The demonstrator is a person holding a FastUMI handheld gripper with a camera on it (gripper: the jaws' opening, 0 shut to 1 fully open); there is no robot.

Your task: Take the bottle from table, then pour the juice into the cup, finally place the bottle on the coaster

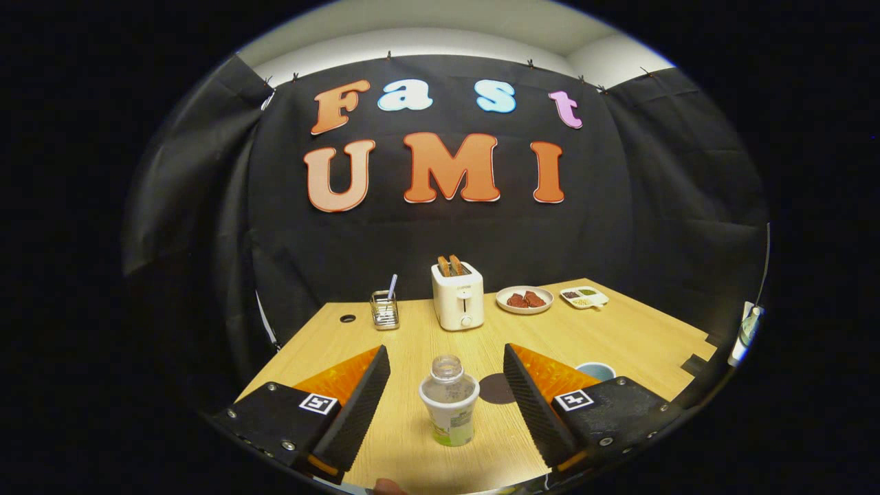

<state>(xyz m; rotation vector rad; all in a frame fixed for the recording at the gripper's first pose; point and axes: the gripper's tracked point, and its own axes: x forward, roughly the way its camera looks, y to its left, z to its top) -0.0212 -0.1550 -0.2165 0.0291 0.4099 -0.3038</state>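
A small clear bottle (449, 402) with a green-and-white label and no cap stands upright on the wooden table (619, 337), right between my two fingers. My gripper (447, 364) is open, with a gap on each side of the bottle and neither finger touching it. A dark round coaster (496, 388) lies just behind the bottle, partly hidden by the right finger. A light blue cup (597, 371) peeks out beyond the right finger, mostly covered by it.
At the back of the table stand a white toaster (458, 295) with toast in it, a wire holder (385, 309) with a utensil, a plate (524, 300) of brown food and a small divided dish (584, 297). A round hole (348, 318) marks the table's far left.
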